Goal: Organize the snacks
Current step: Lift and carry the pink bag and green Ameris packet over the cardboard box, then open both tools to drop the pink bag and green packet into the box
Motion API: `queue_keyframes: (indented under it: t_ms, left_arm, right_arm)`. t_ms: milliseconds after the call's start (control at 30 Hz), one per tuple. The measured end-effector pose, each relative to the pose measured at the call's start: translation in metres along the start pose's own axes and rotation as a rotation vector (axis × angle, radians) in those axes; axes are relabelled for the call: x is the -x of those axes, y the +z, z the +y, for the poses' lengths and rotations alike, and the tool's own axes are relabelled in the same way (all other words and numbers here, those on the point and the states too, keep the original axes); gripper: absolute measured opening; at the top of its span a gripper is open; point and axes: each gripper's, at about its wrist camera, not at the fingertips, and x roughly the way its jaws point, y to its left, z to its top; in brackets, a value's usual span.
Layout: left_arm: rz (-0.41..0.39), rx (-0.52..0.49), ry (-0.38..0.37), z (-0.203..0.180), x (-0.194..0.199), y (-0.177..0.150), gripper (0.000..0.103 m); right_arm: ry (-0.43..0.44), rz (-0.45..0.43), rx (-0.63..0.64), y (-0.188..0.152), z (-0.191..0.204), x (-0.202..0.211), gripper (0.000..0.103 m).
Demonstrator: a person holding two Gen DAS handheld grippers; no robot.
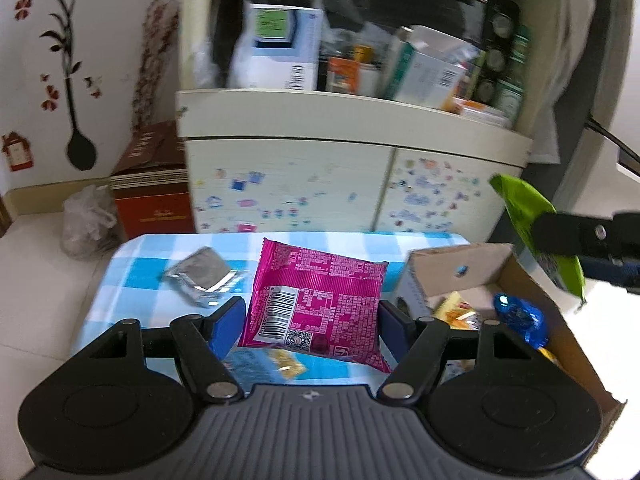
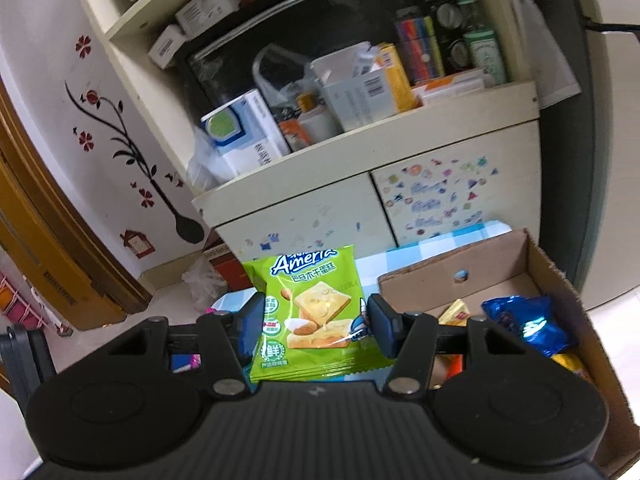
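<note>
While the left claw pinches a pink packet, a silver packet lies on the worktop beside it. Only the right wrist view shows the green packet's front, pinched in the right claw beside the cardboard box.

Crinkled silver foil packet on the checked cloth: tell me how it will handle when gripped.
The crinkled silver foil packet looks thin and flat, so probably light. Its creased wrapper suggests it would flex or crumple rather than stay stiff. The glossy foil may be slippery on the blue-and-white checked cloth.

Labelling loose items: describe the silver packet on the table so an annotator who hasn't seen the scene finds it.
Start at the blue-and-white checked tablecloth in front of the cream cabinet. On its far left lies a flat silver foil packet, left of the held pink packet. It is the only metallic, unprinted wrapper there.
</note>
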Motion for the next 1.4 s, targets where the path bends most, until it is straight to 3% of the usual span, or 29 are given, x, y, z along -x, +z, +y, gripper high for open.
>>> queue_keyframes:
  t_ms: [433,1167,1233,1300,1400]
  left_arm:
    - [-0.017,-0.057,-0.143,-0.043,-0.008,-0.003,0.076]
    - [-0.009,-0.13,-0.297,-0.1,-0.047,-0.007,0.076]
    - [-0.011,-0.128,-0.301,-0.104,-0.051,-0.008,0.078]
    - [-0.012,-0.129,-0.307,-0.107,-0.052,-0.009,0.088]
    - [-0.032,-0.146,-0.304,-0.11,-0.049,-0.011,0.095]
  right_arm:
    - [-0.039,-0.059,-0.047,0.012,-0.031,0.024,0.056]
    - [-0.203,-0.069,-0.329,0.012,-0.102,0.03,0.056]
    - [-0.207,-0.061,-0.359,0.01,-0.107,0.028,0.058]
    - [-0.226,-0.061,-0.385,0.009,-0.111,0.026,0.06]
    - [-0.237,-0.054,-0.416,0.007,-0.115,0.023,0.072]
